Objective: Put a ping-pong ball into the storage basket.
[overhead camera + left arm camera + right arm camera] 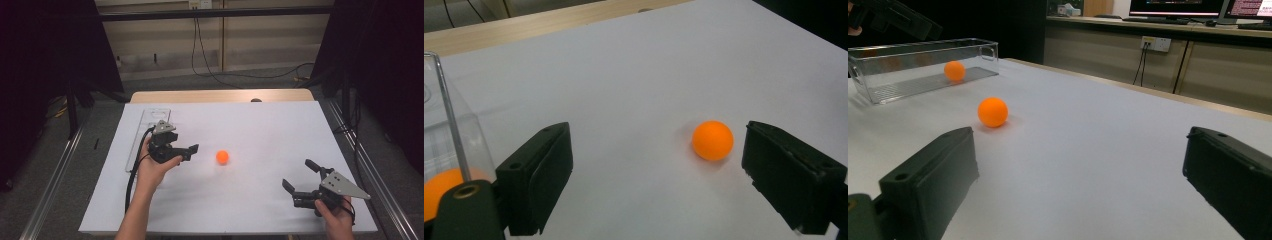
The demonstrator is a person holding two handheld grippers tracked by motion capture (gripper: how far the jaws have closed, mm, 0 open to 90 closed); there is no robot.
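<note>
Orange ball (pixel 222 157) sits loose on the white sheet just ahead of the left gripper (pixel 192 151), whose jaws stand apart and empty (nearer by far); the right gripper (pixel 298 176), also spread wide, waits well off.

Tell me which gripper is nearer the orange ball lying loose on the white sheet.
Left. The left gripper sits just left of the orange ball, jaws open toward it. The right gripper is farther off, toward the sheet's near right corner.
</note>
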